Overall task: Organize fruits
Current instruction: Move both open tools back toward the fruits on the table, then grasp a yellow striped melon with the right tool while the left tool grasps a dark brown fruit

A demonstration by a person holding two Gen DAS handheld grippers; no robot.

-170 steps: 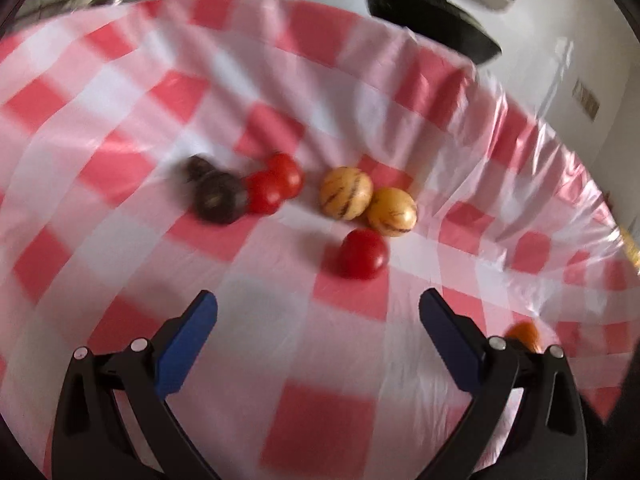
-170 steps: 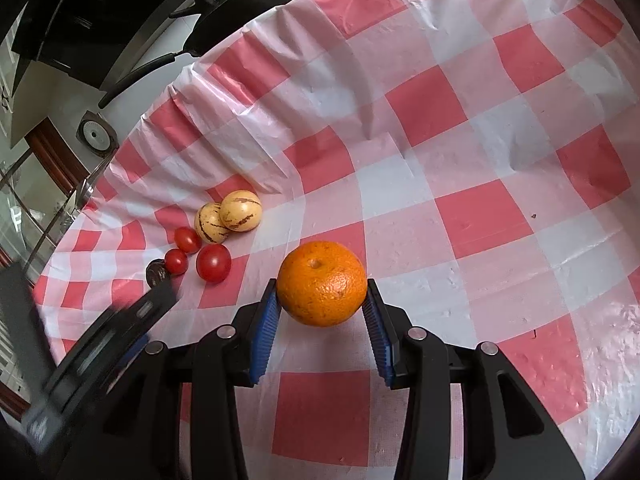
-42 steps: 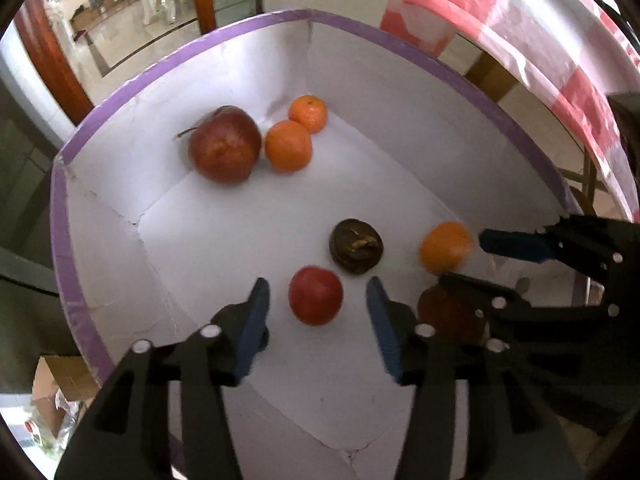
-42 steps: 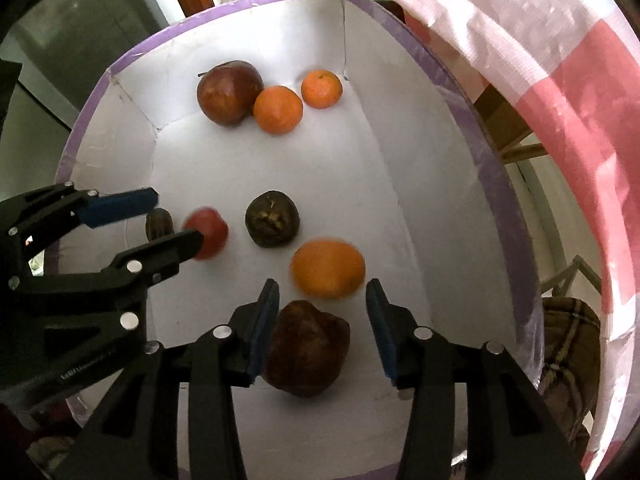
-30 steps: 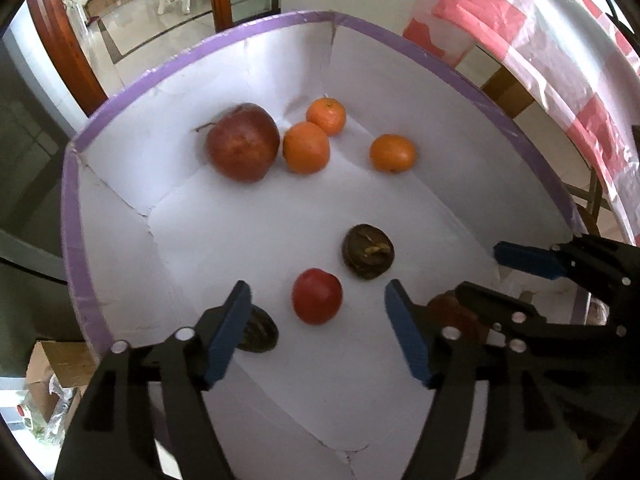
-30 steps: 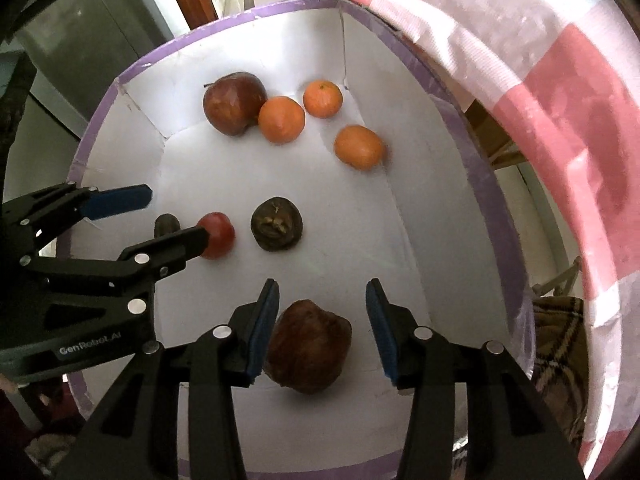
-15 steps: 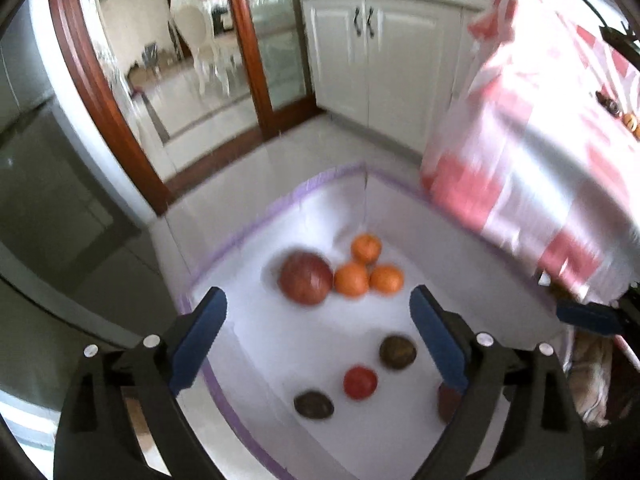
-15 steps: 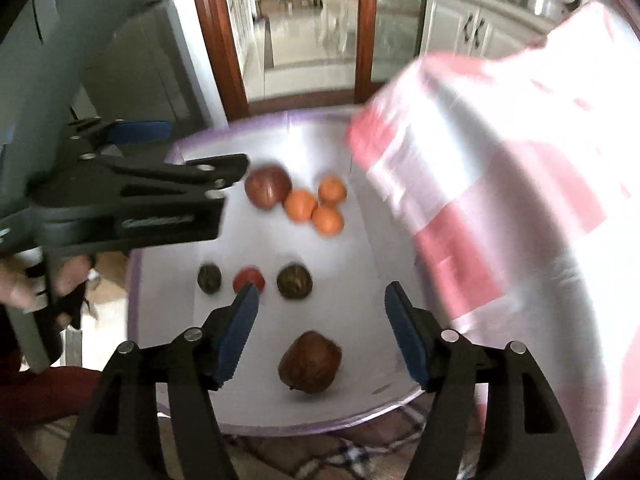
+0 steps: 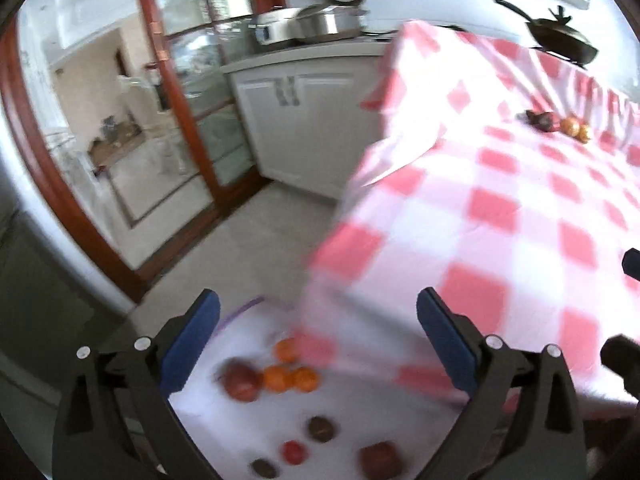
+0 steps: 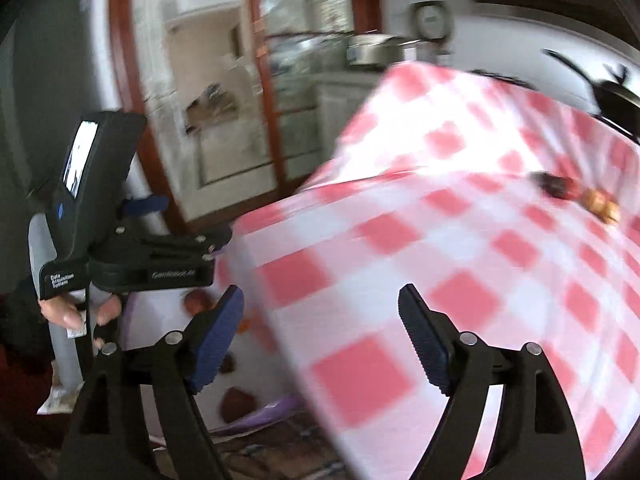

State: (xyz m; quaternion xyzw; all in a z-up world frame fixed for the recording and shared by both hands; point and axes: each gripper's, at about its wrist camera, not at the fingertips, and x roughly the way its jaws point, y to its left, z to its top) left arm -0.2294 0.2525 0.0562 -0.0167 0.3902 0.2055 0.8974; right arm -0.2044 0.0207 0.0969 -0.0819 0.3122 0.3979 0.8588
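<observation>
My left gripper is open and empty, high above the white box on the floor. The box holds a red apple, three oranges, a red tomato and dark fruits. My right gripper is open and empty over the table's edge. Far on the red-checked tablecloth lie dark and yellow fruits, also in the right wrist view. Both views are blurred.
The left gripper body and the hand holding it stand left in the right wrist view. A glass door with a brown frame, white cabinets with pots, and a black pan lie behind.
Both grippers have risen from the box and swung toward the table. The tablecloth now fills the right of both views, and the box has dropped to the bottom.
</observation>
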